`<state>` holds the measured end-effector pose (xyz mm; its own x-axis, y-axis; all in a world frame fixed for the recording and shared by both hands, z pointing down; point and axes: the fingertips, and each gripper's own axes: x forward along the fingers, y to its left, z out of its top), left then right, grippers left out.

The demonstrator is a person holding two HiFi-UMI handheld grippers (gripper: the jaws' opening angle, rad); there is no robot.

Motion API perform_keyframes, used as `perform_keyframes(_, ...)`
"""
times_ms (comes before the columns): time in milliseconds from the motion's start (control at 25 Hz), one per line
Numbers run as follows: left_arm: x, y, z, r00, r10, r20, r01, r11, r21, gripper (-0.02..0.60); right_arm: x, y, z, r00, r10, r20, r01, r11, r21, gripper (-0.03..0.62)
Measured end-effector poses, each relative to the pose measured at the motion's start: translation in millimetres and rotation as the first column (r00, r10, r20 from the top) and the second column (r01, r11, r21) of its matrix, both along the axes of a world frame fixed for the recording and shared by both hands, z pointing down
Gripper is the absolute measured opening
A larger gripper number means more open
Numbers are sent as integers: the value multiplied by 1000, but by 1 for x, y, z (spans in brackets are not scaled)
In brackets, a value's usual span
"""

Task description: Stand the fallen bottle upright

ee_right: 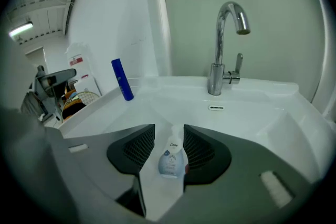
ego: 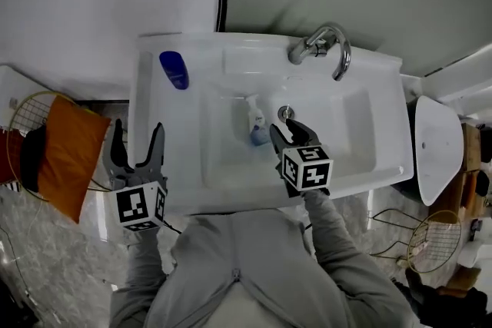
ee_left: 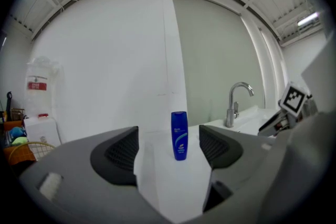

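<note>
Right gripper view looks down on the fallen Dove pump bottle [ee_right: 171, 157]: a pale, translucent body with a round blue label and a white pump head. It lies on its side on the floor of the white sink basin [ego: 231, 165], close to the drain [ego: 285, 113] and well short of the faucet [ego: 323, 42]. The right hand-held gripper [ego: 286, 128] hangs over the basin just beside the bottle and tilts downward. Its jaws are drawn in to a narrow slot and clenched on nothing. The bottle shows through that slot, and no contact with it can be made out. The left hand-held gripper [ego: 137, 127] is off the sink's left edge, jaws spread wide and empty. It points roughly level at a blue shampoo bottle [ego: 174, 69] that stands upright on the sink's left ledge, well apart from it. The Dove bottle's long axis runs front to back in the basin, with the pump head toward the back wall and the base toward the person; the pump end angles slightly to the left
</note>
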<state>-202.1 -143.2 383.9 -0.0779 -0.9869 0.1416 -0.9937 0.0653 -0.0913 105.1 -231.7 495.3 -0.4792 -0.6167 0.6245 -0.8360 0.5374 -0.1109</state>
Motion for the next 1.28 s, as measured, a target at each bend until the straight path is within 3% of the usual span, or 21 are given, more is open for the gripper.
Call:
perform_keyframes(240,8,51,-12,998,-50,-45,50,999,10,387,-14,-7,28,992,-70,-101,65,997,-51,153)
perform_keyframes(480,20,75,-26,998,-55,-35,56,998,36,387,-26,-17,51,984,-102,-146,88,991,-104,153)
perform_keyframes(680,34,87,-21,992,-65,-107,65,998,-7,387,-36,-23,81,975,-141,-171,106,975,-197,155)
perform_keyframes(1280,29,108,-22,982,-156,-105,154,988,-26,387,-45,-48,146,934,-209,-289,101,932,-348,156)
